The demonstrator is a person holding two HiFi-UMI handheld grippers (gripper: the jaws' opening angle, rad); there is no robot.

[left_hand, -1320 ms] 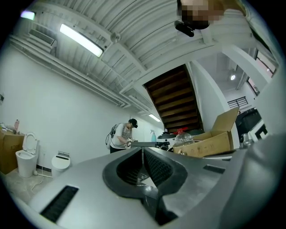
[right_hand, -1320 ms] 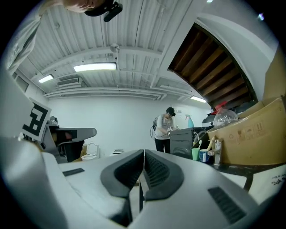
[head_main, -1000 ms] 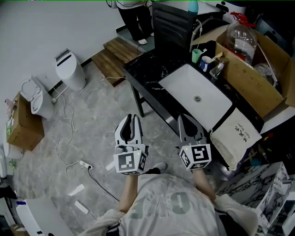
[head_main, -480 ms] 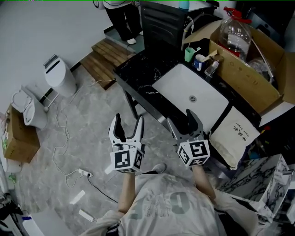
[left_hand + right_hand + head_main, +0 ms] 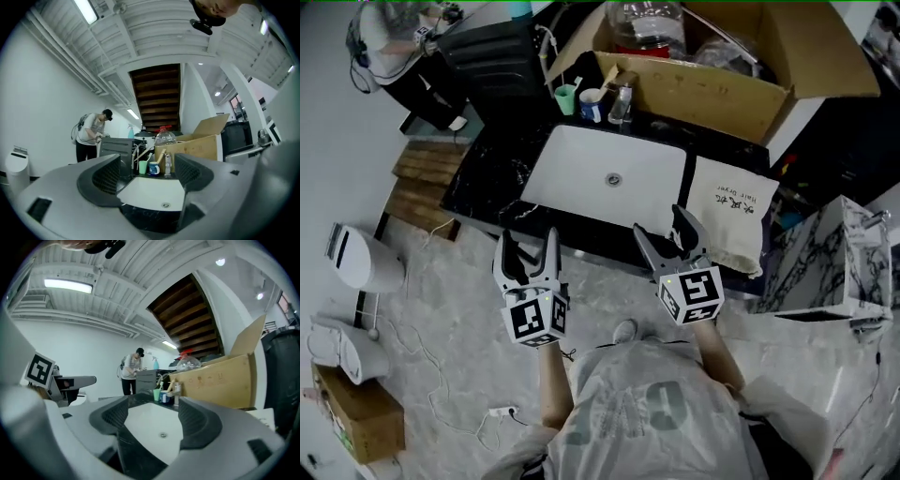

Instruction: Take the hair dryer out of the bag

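- Both tools hover level at the near edge of the tabletop (image 5: 492,178). The left tool (image 5: 528,246) and the right tool (image 5: 662,228) each have jaws spread wide, having just been opening, and nothing sits between either pair.
- Just beyond and to the right of the right tool lies the cream cloth bag (image 5: 733,214). It rests flat on the tabletop beside the sink (image 5: 581,164), with its near end drooping over the front edge.
- The hair dryer is not visible in any view; it is presumably inside that bag. Which end of the bag is its mouth cannot be told from here.
- The step in hand looks like the reach to the bag. The right tool is the closer one and is best placed to pin or pinch the cloth. The left tool has to cross in front of the sink before it can help spread the opening.
- A grip on cloth alone could drag the whole bag off the edge, so one tool should steady it first.
- Farther back, cups (image 5: 578,99) and a cardboard box (image 5: 703,89) crowd the rear, so it is best to work toward the front.
- A person (image 5: 398,47) stands well apart at the far left.
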